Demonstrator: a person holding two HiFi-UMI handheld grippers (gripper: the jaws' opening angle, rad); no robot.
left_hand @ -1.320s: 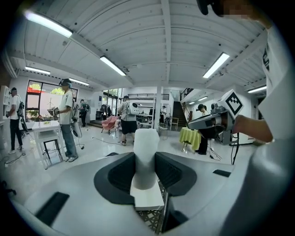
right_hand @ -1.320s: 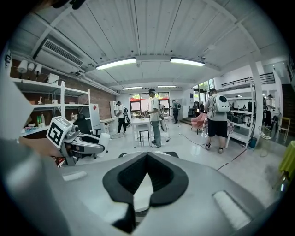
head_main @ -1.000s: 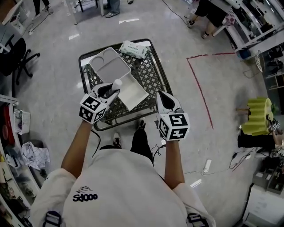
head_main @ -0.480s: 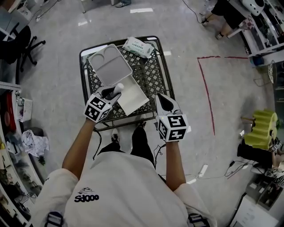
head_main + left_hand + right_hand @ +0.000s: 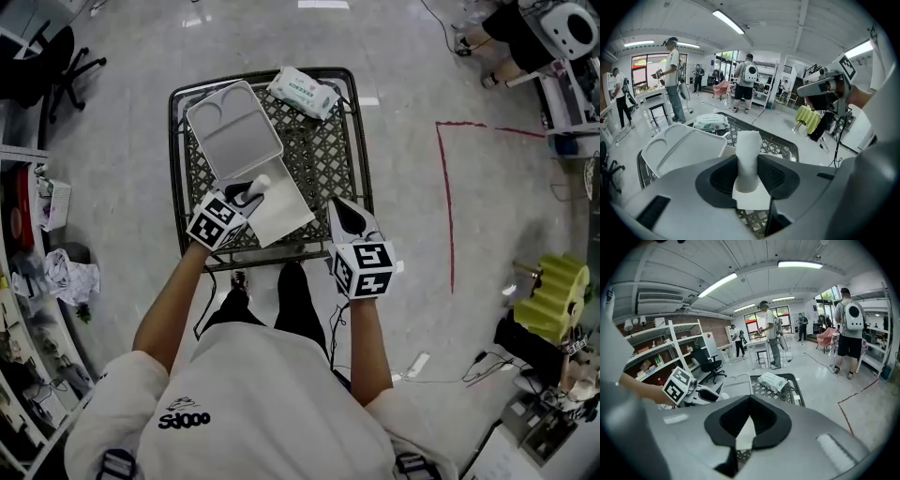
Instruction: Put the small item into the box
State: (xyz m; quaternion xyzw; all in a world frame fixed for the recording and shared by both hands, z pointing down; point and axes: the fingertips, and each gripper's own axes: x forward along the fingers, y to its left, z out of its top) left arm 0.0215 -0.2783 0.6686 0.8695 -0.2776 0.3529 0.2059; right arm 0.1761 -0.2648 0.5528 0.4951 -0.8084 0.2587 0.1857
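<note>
The small item [image 5: 749, 157], a white cylinder, stood upright between the jaws of the left gripper [image 5: 247, 194], its top rising clear above them and its lower end showing below. Both pads were clenched against its sides, so the jaws stood fairly wide apart, held there by the cylinder's own width. The item hung over the far-left corner of the open white box [image 5: 289, 214], close to where the lid [image 5: 234, 129] folded back; whether its lower end touched the box floor could not be told. The box lay at the near-left part of the mesh table [image 5: 323, 159], its base reaching toward the near edge and its lid lying flat toward the far-left corner. The right gripper [image 5: 339, 208] was held at the near-right corner of the table, just beside the box's right side but not touching it. In the right gripper view its jaws met at the tips with nothing caught between them, and only the white of the box showed through the gap behind. A pack of wipes [image 5: 303, 91] lay at the table's far edge, well apart from both grippers.
</note>
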